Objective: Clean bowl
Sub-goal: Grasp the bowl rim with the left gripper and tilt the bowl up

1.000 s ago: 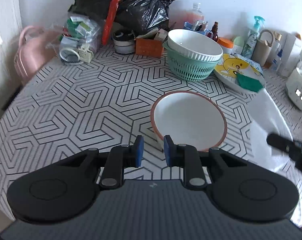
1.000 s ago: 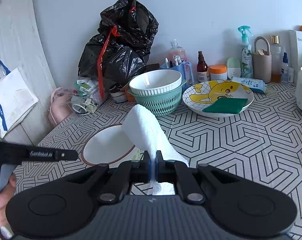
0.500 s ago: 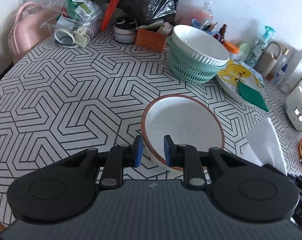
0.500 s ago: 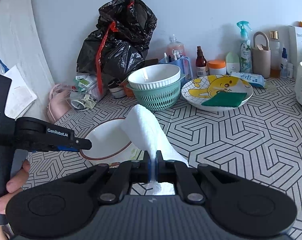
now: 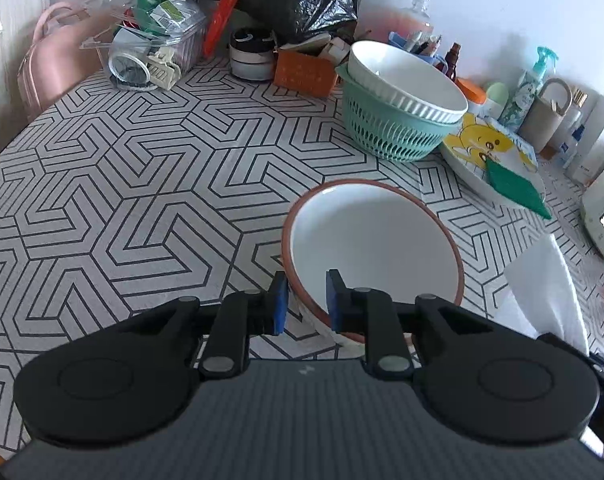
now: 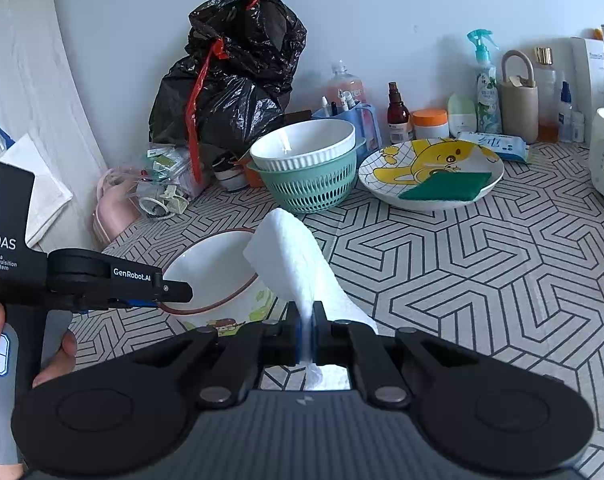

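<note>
The bowl (image 5: 376, 240) sits on the table (image 5: 141, 200); the basket (image 5: 390, 136) stands behind it, the plate (image 5: 482, 160) to the right.

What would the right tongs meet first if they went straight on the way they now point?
Probably the white bowl: the right tongs are shut on a paper towel whose free end already leans over the bowl's near rim. Depth is unclear, so the patterned table beside the bowl is possible.
</note>
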Tool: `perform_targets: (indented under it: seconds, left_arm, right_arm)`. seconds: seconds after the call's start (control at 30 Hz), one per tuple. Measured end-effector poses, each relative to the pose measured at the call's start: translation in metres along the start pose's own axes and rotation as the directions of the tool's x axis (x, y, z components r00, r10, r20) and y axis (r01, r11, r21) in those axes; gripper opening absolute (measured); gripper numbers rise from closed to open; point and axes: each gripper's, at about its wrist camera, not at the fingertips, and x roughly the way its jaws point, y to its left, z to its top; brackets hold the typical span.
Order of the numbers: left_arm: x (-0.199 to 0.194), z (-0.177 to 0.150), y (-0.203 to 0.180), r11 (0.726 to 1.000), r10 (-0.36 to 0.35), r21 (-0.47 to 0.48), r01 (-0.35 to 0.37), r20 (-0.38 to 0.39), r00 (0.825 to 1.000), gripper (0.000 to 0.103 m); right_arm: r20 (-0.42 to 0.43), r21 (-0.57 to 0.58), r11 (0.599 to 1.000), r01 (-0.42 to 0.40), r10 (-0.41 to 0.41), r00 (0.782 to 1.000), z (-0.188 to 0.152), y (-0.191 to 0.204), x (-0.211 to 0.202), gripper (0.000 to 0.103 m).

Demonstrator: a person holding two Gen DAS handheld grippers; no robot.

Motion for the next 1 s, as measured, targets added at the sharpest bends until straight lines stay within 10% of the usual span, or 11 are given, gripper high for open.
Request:
perform_targets:
  seconds: [1.0]
  left_arm:
    - [0.004, -0.026, 0.035, 0.976, 0.104, 0.193, -0.1, -0.008, 0.995, 0.029]
  right_arm:
    - [0.001, 0.027, 0.99, -0.137, 0.137, 0.991, 0.006, 0.02, 0.021, 0.005]
